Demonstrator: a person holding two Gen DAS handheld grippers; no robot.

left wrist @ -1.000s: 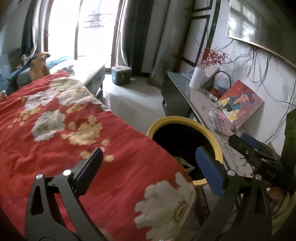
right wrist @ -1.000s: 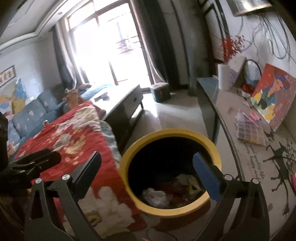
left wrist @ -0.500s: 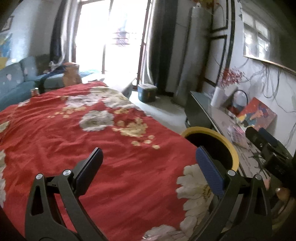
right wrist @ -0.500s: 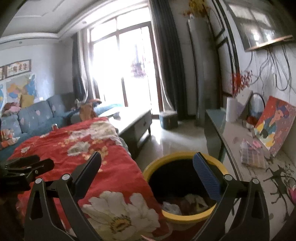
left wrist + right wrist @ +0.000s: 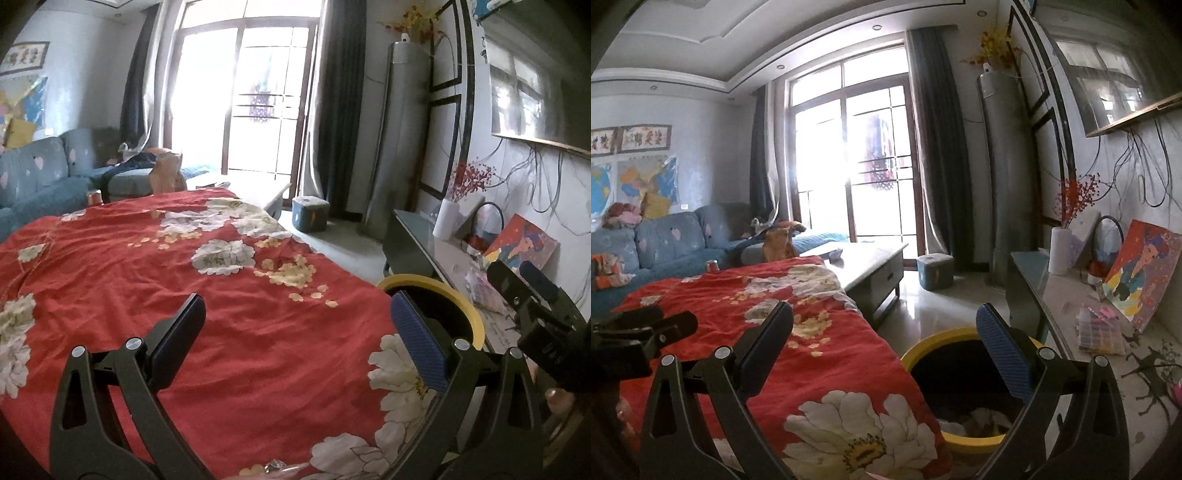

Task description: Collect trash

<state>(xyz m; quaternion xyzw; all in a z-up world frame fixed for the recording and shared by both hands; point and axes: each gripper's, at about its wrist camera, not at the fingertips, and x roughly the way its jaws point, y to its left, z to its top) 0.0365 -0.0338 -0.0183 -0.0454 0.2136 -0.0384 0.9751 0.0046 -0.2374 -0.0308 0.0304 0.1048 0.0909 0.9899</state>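
A yellow trash bin with a black inside stands on the floor beside the table and holds crumpled trash at its bottom. It also shows in the left wrist view. My left gripper is open and empty above the red flowered cloth. My right gripper is open and empty, above the cloth's edge and the bin. Each gripper shows in the other's view: the right gripper at the far right, the left gripper at the far left.
A glass-topped side table on the right carries a white vase, a painting and small items. A low coffee table, a blue stool and a blue sofa lie beyond.
Both grippers have tilted up and away from the bin. The bin has dropped lower in both views and more of the room and the red cloth shows. Both stayed open.
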